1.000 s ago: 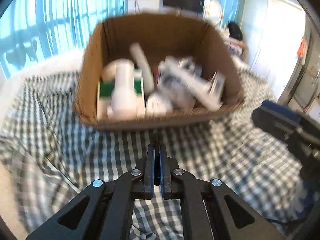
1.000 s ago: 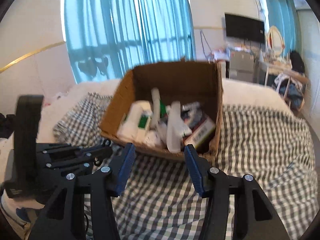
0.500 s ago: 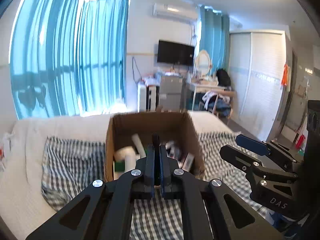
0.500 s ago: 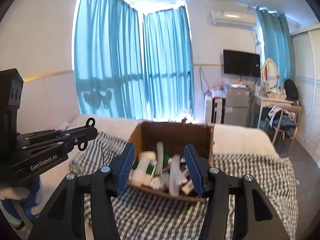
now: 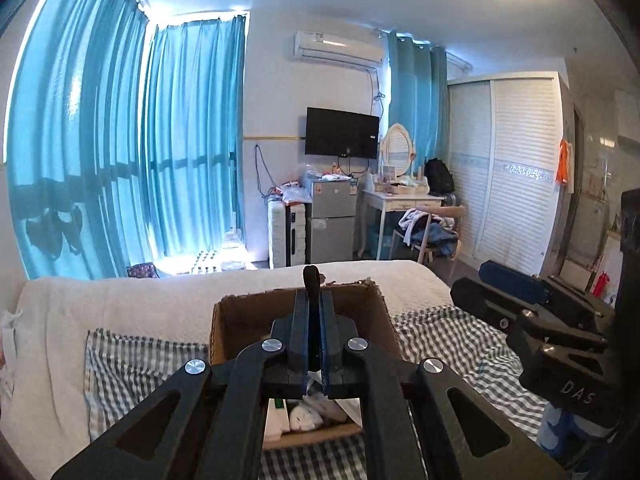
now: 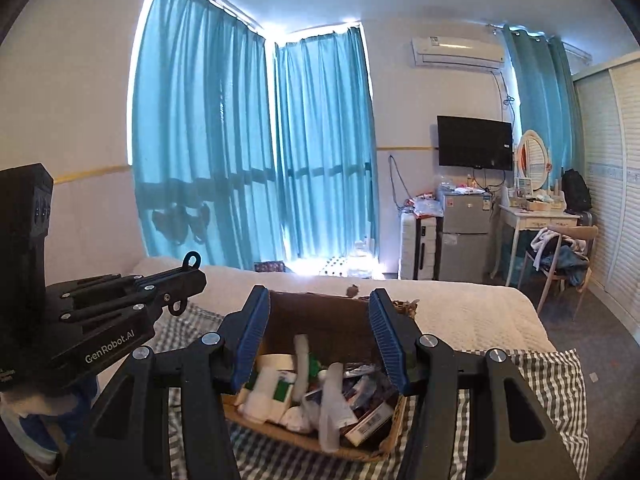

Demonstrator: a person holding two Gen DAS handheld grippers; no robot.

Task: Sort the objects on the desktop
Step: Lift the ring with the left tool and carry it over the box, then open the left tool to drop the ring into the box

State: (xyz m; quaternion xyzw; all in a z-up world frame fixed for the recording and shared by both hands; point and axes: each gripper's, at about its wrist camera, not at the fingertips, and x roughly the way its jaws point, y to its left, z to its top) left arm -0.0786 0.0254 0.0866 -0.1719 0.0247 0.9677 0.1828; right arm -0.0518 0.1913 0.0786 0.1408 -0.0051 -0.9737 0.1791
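Note:
An open cardboard box (image 6: 320,316) full of mixed items, white tubes, packets and small boxes (image 6: 304,392), sits on a checked cloth (image 6: 532,372) on a bed. It also shows in the left wrist view (image 5: 256,320), mostly behind the fingers. My left gripper (image 5: 313,300) is shut, with a thin dark piece standing up between its tips; what that piece is I cannot tell. It is raised above the box. My right gripper (image 6: 320,336) is open and empty, held above the box's near side. Each gripper shows in the other's view: the left one (image 6: 120,300) and the right one (image 5: 532,312).
The white bed (image 5: 120,300) runs back to blue curtains (image 5: 120,160). A small fridge (image 5: 332,224), a white desk with mirror (image 5: 404,200), a chair with clothes (image 5: 428,232) and a sliding wardrobe (image 5: 512,168) stand at the far wall.
Both grippers have lifted up and back from the box, so it looks smaller and lower and the room is in view. The left stays shut, the right stays open.

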